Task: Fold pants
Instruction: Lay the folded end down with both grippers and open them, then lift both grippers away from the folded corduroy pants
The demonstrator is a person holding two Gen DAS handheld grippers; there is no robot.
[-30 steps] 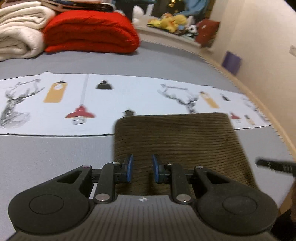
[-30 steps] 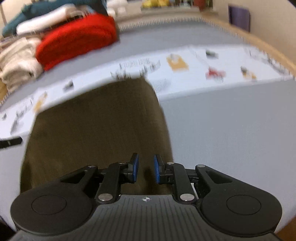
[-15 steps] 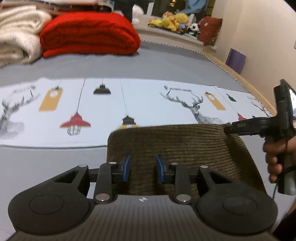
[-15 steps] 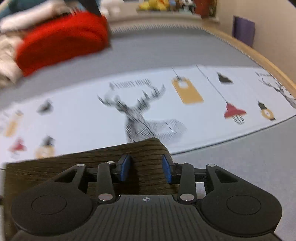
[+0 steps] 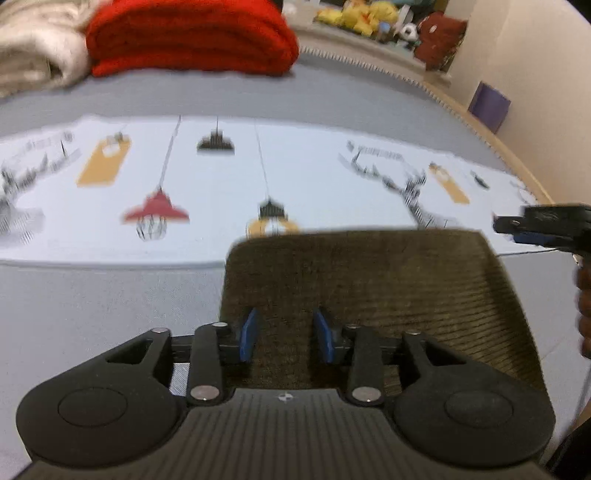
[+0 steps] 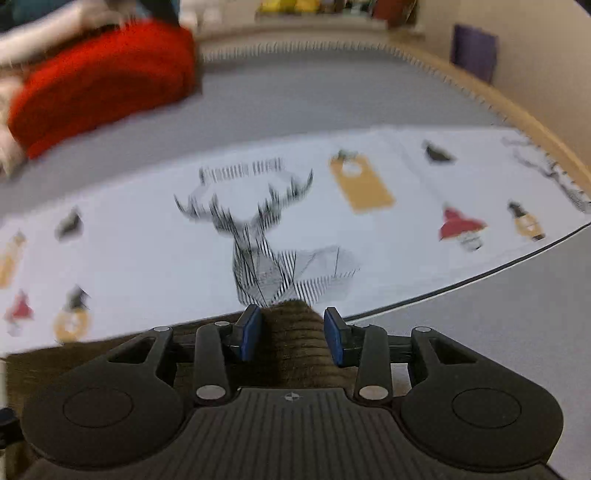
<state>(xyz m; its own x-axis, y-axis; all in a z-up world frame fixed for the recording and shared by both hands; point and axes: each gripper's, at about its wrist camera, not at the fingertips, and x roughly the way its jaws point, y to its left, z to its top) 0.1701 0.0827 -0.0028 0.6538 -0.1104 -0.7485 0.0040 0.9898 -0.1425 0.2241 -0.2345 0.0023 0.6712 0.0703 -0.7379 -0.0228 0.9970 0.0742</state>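
Note:
The brown corduroy pants (image 5: 369, 280) lie folded into a flat rectangle on the grey surface, partly over a printed white cloth (image 5: 221, 177). My left gripper (image 5: 283, 334) is open above the near left part of the pants. My right gripper (image 6: 291, 332) is open, its blue pads on either side of the far right corner of the pants (image 6: 295, 328), not closed on it. The right gripper also shows at the right edge of the left wrist view (image 5: 546, 225), by the far right corner.
A red folded blanket (image 5: 192, 40) and cream blankets (image 5: 33, 62) lie at the back left. Stuffed toys (image 5: 369, 18) line a far ledge. A wooden edge (image 6: 517, 110) and a wall bound the surface on the right, with a purple box (image 5: 489, 107) there.
Both grippers opened wider. The right gripper moved forward from the near edge to the far right corner of the pants. The left gripper shifted slightly forward.

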